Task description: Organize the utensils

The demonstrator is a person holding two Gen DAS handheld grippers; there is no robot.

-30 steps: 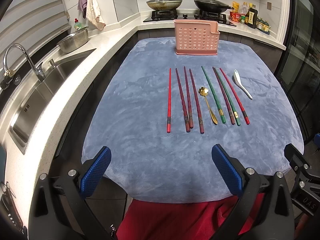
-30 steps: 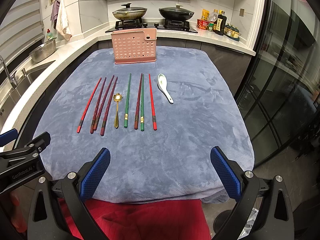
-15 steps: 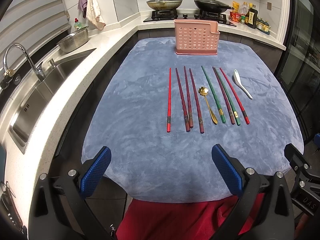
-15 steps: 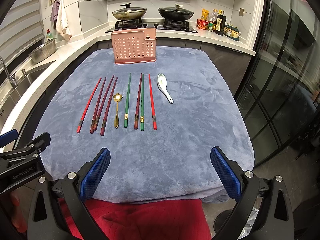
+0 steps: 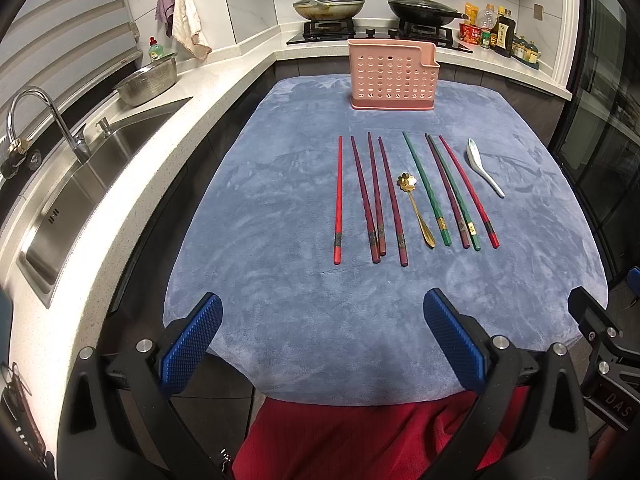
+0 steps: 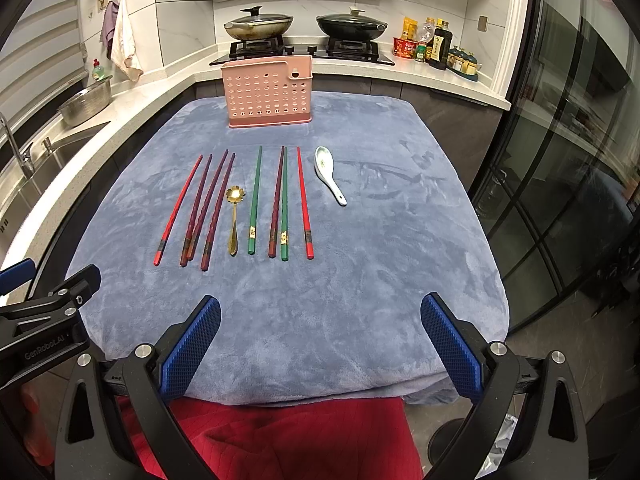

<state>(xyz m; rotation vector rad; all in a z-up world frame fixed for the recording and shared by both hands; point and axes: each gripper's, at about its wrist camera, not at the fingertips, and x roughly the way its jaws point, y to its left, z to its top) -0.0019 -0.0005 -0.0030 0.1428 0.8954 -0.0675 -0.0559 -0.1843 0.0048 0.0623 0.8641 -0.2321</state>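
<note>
Ahead of the fingers lie eight chopsticks [image 5: 338, 200], two spoons [image 5: 415, 210], one pink holder [image 5: 393, 76]; beyond, two lidded woks [image 5: 329, 3].

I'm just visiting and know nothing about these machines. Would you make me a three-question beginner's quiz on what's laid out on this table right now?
1. True or false: the gold metal spoon with the flower-shaped bowl lies among the chopsticks, with chopsticks on both sides.
2. Multiple choice: where does the white ceramic soup spoon lie? A) inside the pink perforated plastic utensil holder; B) on the blue-grey fleece cloth, right of the row; C) in the steel sink.
3. Fill in: how many green chopsticks, such as the left one, lie in the row?

Key:
1. True.
2. B.
3. Two. The left gripper and right gripper are both open and empty.
</note>
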